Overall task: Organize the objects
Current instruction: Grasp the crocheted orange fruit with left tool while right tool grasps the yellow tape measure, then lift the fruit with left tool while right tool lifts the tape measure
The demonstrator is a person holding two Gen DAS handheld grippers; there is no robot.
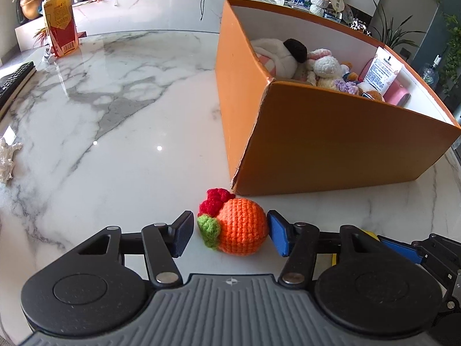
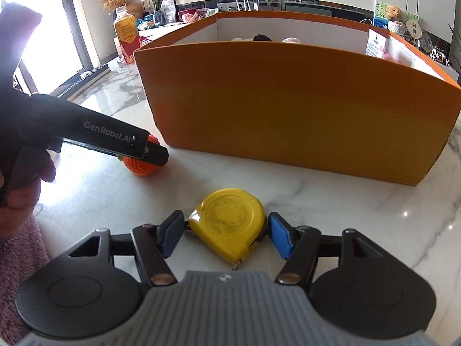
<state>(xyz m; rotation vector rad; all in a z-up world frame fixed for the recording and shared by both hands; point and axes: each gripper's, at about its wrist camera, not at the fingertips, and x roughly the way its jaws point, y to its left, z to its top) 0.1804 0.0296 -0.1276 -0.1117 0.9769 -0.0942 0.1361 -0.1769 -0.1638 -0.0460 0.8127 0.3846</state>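
An orange crochet fruit [image 1: 240,226] with red and green bits lies on the marble table [image 1: 115,121] by the near corner of the orange box [image 1: 331,144]. My left gripper [image 1: 230,235] is open around it; the right pad touches it, the left pad stands just clear. A yellow tape measure [image 2: 229,223] lies flat on the table in front of the box [image 2: 288,101]. My right gripper [image 2: 224,235] has its pads against both sides of the tape measure. The left gripper's body [image 2: 95,135] partly hides the fruit [image 2: 141,165] in the right wrist view.
The box holds plush toys [image 1: 288,57], crochet pieces and a white tube [image 1: 381,72]. A juice bottle [image 1: 60,20] stands far left, a keyboard [image 1: 14,82] at the left edge, a small white figurine [image 1: 7,158] beside it. A shelf with clutter runs behind.
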